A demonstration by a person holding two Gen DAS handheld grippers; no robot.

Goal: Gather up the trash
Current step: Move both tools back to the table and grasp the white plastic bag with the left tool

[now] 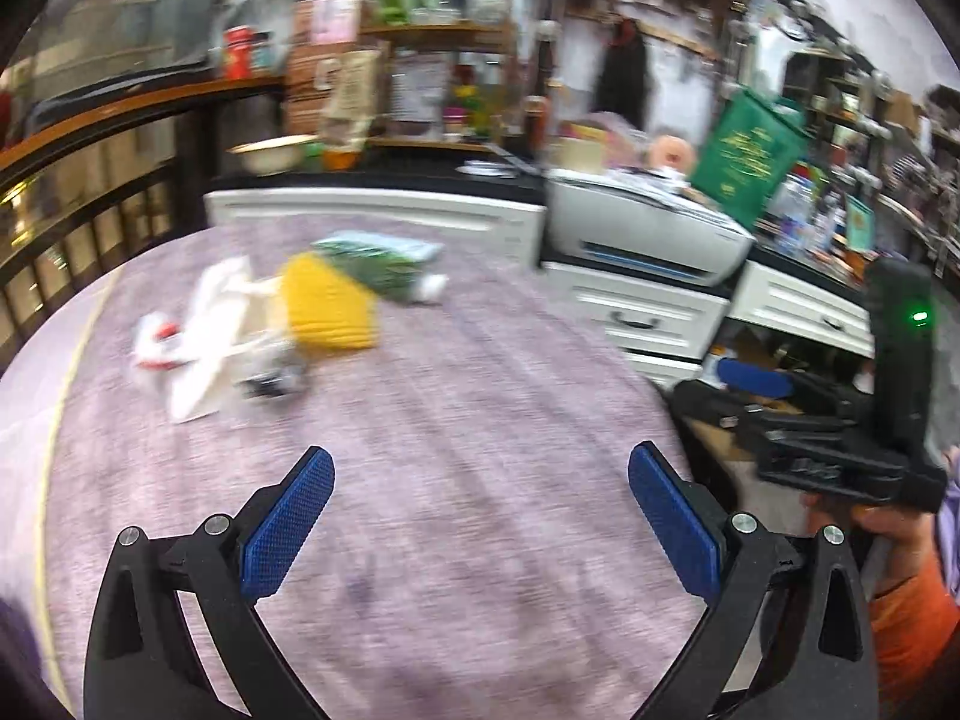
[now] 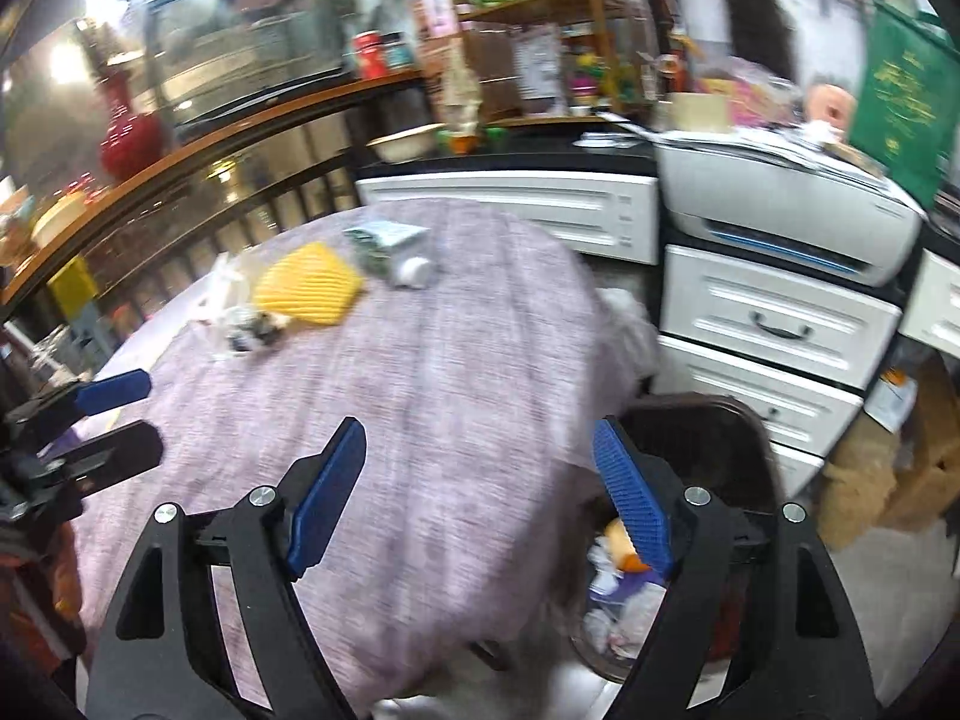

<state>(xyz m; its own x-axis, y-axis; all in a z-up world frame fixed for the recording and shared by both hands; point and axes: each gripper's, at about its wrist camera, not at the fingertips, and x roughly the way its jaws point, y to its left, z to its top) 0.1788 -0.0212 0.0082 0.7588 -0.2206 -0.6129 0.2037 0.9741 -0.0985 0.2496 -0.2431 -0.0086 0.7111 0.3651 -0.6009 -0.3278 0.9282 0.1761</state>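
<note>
Indoor light is even and fairly bright. Hard glare bounces off the curved glass display case [image 2: 198, 54] at far left. Motion blur smears the mauve woven tablecloth [image 1: 480, 396] and the cluttered far shelves, while the near black gripper arms stay sharp. Fisheye bending curves every edge, and the corners go black.

Both the left gripper [image 1: 481, 483] and the right gripper [image 2: 480, 456] angle downward, fingers spread wide, empty.
</note>
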